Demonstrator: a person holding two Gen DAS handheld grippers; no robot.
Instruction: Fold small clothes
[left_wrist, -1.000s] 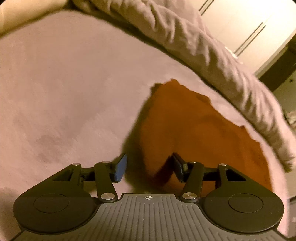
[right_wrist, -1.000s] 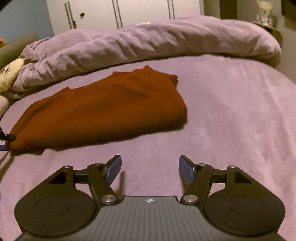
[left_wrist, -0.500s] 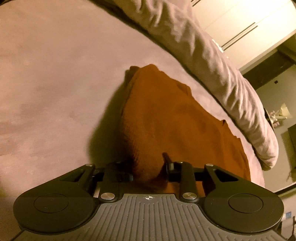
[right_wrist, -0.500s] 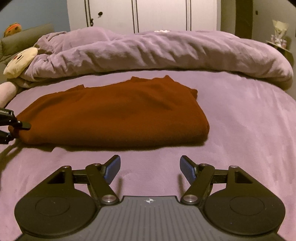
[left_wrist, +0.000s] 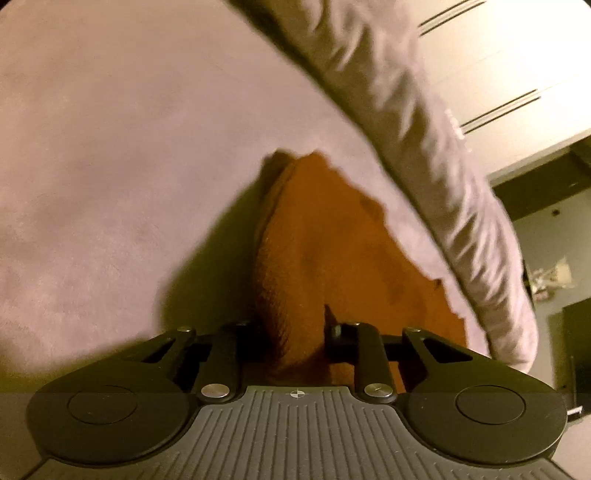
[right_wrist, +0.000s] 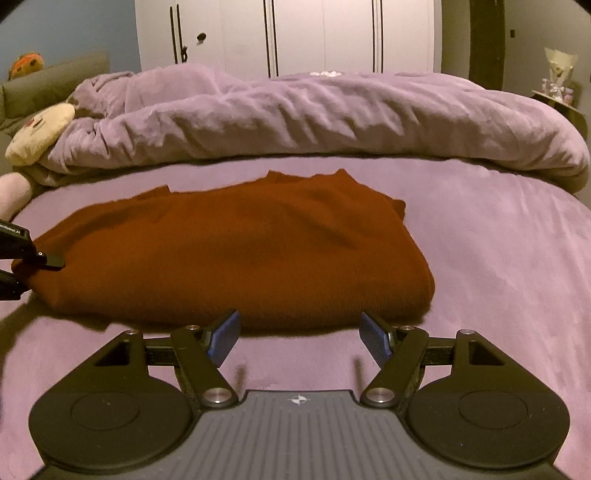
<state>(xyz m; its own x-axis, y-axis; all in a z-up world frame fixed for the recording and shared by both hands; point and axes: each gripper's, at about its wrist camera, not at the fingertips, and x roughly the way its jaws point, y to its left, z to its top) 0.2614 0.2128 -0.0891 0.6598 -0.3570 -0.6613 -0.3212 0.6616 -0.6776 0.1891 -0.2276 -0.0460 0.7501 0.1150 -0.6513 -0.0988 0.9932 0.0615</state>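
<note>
A rust-brown folded garment (right_wrist: 240, 251) lies flat across the purple bed (right_wrist: 498, 277). In the left wrist view its near end (left_wrist: 332, 240) bulges up between the fingers of my left gripper (left_wrist: 293, 332), whose jaws are closing and pinch the cloth. The right wrist view shows that same left gripper (right_wrist: 33, 269) at the garment's left end, one finger above the cloth and one below. My right gripper (right_wrist: 299, 336) hovers open just in front of the garment's near long edge, blue pads (right_wrist: 223, 334) bare and nothing between them.
A bunched purple duvet (right_wrist: 314, 122) runs along the far side of the bed. A cream plush toy (right_wrist: 37, 129) lies at the far left. White wardrobe doors (right_wrist: 314, 33) stand behind, and a small stand with trinkets (right_wrist: 557, 81) is at the far right.
My left gripper's jaws have narrowed from wide open onto the garment's end, and it has rolled. My right gripper has drawn closer to the garment's near edge, still open.
</note>
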